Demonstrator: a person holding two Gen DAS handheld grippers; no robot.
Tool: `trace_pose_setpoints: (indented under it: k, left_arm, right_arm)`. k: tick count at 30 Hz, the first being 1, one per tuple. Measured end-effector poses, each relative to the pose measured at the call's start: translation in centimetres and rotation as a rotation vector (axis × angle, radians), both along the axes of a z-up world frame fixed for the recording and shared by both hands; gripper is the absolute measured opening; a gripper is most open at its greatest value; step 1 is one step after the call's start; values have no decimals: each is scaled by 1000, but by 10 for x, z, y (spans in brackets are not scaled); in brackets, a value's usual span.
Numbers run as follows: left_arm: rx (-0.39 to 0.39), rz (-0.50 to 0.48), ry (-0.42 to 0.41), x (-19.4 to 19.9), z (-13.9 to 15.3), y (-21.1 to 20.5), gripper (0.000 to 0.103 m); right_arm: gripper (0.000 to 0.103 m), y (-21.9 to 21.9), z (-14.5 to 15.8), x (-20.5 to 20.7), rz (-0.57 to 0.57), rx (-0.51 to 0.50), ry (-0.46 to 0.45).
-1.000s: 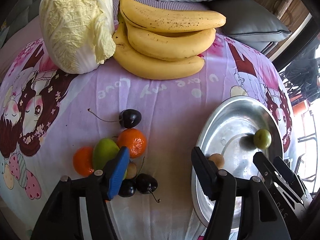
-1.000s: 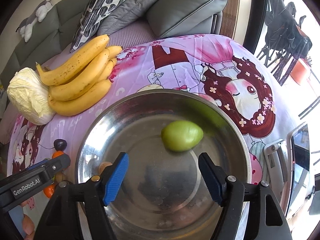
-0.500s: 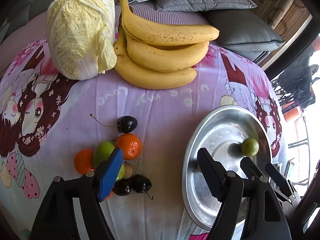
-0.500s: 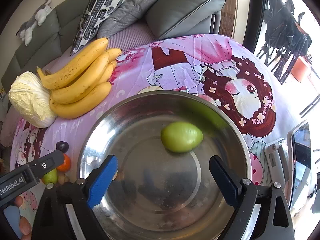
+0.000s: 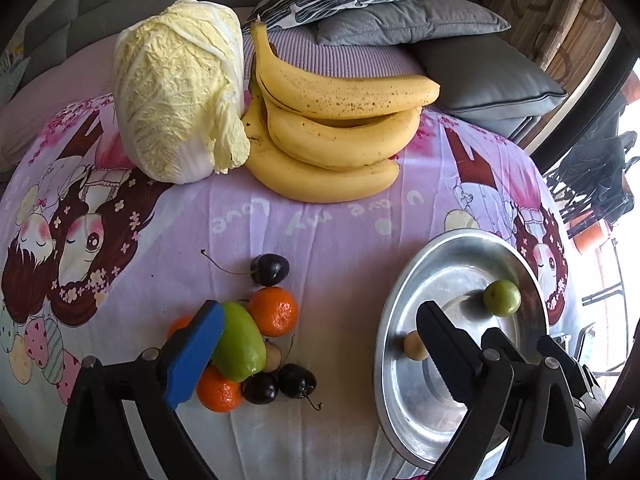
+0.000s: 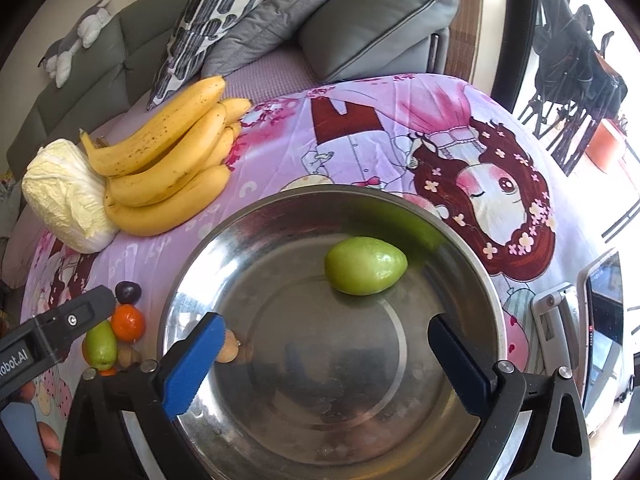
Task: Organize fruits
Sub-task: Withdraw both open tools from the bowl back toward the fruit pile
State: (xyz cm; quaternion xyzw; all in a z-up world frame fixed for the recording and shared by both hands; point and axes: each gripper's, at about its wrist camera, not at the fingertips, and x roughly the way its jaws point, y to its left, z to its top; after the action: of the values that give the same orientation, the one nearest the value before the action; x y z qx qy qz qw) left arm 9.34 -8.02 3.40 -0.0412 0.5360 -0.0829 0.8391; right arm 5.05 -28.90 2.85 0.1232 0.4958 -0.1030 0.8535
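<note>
Two grippers: both up over the cartoon-print cloth, jaws apart on each, nothing held.
Left gripper: jaws spread wide, hanging above the gap between the fruit pile and the steel bowl.
Right gripper: directly over the steel bowl, jaws wide apart, both blue pads in plain sight.
In the bowl: one green fruit lying toward the far right of the basin; a small tan fruit at the bowl's near-left edge, half hidden by a finger, so what kind it is I can't quite say.
Fruit pile: left of the bowl, on the cloth. A green mango-shaped fruit in the middle, one tangerine touching its far side, another tangerine at its near side, two dark cherries nearest the bowl.
Lone cherry: just beyond the pile, long stem trailing away from the bowl.
Bananas: a bunch well beyond the bowl, at the far side of the cloth.
Cabbage: pressed against the bananas, on the side away from the bowl.
Cushions: grey, stacked behind the bananas.
</note>
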Motion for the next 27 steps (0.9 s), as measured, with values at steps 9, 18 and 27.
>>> trace_pose_setpoints:
  k: [9,18,27]
  left_arm:
    - [-15,39,-43,-4,4,19,97]
    - [-36,78,-75,-3,6,49,97]
    - [-12,122,-85,-4,6,82,97]
  right_arm:
    - [103,6,0,0,29,7,-35]
    - [103,20,10,-1,92,49,-151]
    - [103,56,5,3,203,55,-160]
